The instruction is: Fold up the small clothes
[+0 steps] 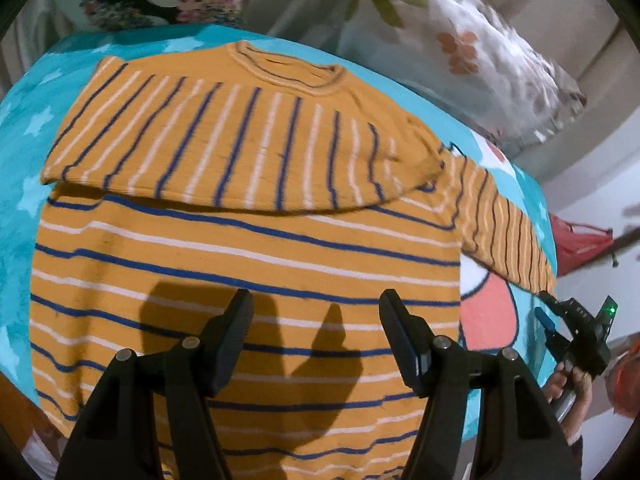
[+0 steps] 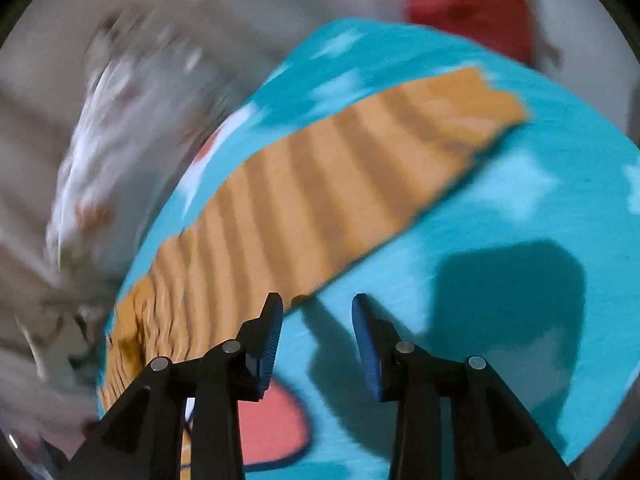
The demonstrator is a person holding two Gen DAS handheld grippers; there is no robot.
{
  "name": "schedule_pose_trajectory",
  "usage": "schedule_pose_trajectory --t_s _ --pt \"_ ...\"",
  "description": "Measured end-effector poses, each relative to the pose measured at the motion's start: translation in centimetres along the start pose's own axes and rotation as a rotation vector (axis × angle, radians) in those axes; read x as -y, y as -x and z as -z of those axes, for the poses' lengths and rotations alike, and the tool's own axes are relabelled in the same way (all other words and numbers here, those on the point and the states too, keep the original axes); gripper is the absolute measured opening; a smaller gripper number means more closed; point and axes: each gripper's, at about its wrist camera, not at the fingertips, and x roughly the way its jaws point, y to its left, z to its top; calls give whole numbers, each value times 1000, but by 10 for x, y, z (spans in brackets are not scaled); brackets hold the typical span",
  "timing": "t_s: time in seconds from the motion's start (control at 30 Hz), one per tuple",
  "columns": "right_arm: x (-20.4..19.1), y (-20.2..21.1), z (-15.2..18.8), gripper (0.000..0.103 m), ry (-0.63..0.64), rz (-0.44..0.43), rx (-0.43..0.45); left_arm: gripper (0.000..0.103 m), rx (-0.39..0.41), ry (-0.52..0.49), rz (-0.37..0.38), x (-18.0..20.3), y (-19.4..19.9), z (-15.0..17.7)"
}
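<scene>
- Orange knit sweater [image 1: 240, 260], striped in navy and white, lies flat on a turquoise blanket [image 1: 24, 168] printed with pale stars; left wrist view.
- One sleeve [image 1: 224, 136] is folded across the chest, its stripes running upright against the level stripes of the body. It ends in a soft curved edge just below the ribbed round collar [image 1: 288, 68].
- The other sleeve [image 1: 504, 232] lies stretched out sideways over the blanket, past a pink cartoon patch [image 1: 488, 312] outlined in dark blue.
- Left gripper [image 1: 316, 320] hangs above the lower body of the sweater. Its black ribbed fingers [image 1: 232, 336] stand wide apart, holding nothing, and cast two pointed shadows on the knit.
- Right gripper [image 1: 556, 328] shows at the right edge, held in a hand [image 1: 568, 384], with blue pads and a green light. It sits close to the cuff end of the outstretched sleeve.
- Background: a floral pillow [image 1: 460, 48], glossy and crinkled, lies beyond the blanket, with a red object [image 1: 576, 248] further right.
- Right wrist view, heavily motion-blurred: the outstretched sleeve [image 2: 340, 184] runs diagonally over the turquoise blanket [image 2: 540, 152], its stripes smeared into dull bands.
- Right gripper [image 2: 316, 320] is above bare blanket just beside the sleeve's near edge. Its blue-faced fingers [image 2: 370, 352] are apart with nothing between them.
- Contact between the fingers and the cloth cannot be judged through the blur.
</scene>
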Motion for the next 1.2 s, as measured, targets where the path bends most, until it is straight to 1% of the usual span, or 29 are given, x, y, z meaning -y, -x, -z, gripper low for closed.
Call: schedule_pose_trajectory --t_s 0.07,0.1,0.17,0.23,0.27,0.3,0.33,0.37,0.4,0.47,0.57,0.63,0.7,0.73,0.83,0.87,0.93,1.0,1.07,1.13,1.2 --pt "19 9 -14 41 -42 43 42 64 -5 -11 -5 5 0 2" --pt "25 10 -22 46 -51 65 65 64 -7 -12 -7 7 0 2" --pt "35 9 -34 50 -85 91 87 64 -8 -12 -13 7 2 4" --pt "51 7 -48 50 -131 65 112 64 -4 -8 -25 5 5 4" --pt "52 5 -55 49 -143 59 116 64 -2 -5 -29 4 7 5" --pt "53 2 -61 42 -156 53 114 64 2 2 -35 1 9 5" --pt "54 -2 -69 31 -173 25 106 64 7 10 -40 -2 11 4" --pt "54 -7 -75 7 -190 -1 93 64 13 20 -46 -6 14 4" --pt "52 -10 -79 6 -210 -18 88 64 18 29 -50 -10 15 3" --pt "48 -6 -88 6 -223 -39 117 64 32 52 -57 -21 21 3" --pt "34 13 -101 6 -184 -17 172 64 46 87 -55 -38 27 1" --pt "18 23 -105 6 -158 -18 190 64 50 105 -53 -49 29 0" --pt "-7 33 -106 6 -91 -16 206 64 56 119 -54 -61 32 -1" --pt "-29 37 -103 6 -35 -17 214 64 59 124 -54 -65 33 -1" --pt "-93 39 -88 6 104 -69 205 64 64 149 -47 -84 38 -3" --pt "-121 37 -78 6 162 -92 196 64 64 154 -47 -90 39 -3" --pt "-171 29 -55 5 261 -144 163 64 66 170 -42 -105 42 -4" --pt "-225 15 -24 5 353 -208 106 64 70 186 -37 -122 46 -5" --pt "-269 -2 6 5 416 -258 43 64 77 199 -39 -139 52 -6" --pt "-308 -20 38 5 473 -286 -14 64 92 208 -47 -159 60 -7" --pt "-344 -40 72 5 525 -300 -72 64 105 206 -76 -177 67 -8"
